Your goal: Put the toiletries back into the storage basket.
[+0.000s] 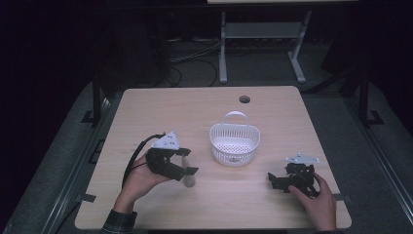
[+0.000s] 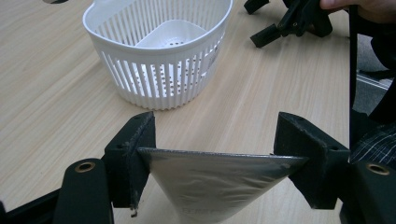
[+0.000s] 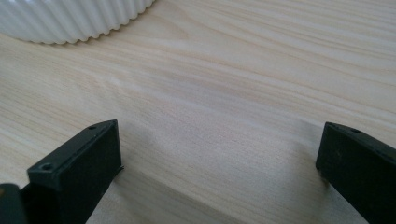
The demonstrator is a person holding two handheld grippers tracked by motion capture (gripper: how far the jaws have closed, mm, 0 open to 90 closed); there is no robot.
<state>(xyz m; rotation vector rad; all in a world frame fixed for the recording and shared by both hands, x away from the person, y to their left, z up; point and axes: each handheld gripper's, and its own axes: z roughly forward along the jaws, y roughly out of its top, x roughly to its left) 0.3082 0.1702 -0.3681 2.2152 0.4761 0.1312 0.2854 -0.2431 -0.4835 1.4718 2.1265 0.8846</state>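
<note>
My left gripper (image 1: 187, 166) is at the front left of the wooden table (image 1: 160, 107), shut on a silvery grey tube (image 2: 212, 186). Its jaws pinch the tube's flat crimped end, and the body (image 1: 188, 177) hangs down toward the tabletop. A white slatted basket (image 1: 234, 142) with a handle stands mid-table, just beyond and to the right of this gripper; in the left gripper view the basket (image 2: 159, 51) looks empty. My right gripper (image 1: 273, 179) lies low at the front right, open, with bare wood between its jaws (image 3: 219, 154). The basket's ribbed wall (image 3: 70, 18) is ahead of it.
A round cable hole (image 1: 244, 99) sits near the table's far edge. Beyond the table stand the white legs of another desk (image 1: 223, 48), with cables on the dark floor. The right gripper (image 2: 289, 21) and its hand lie right of the basket.
</note>
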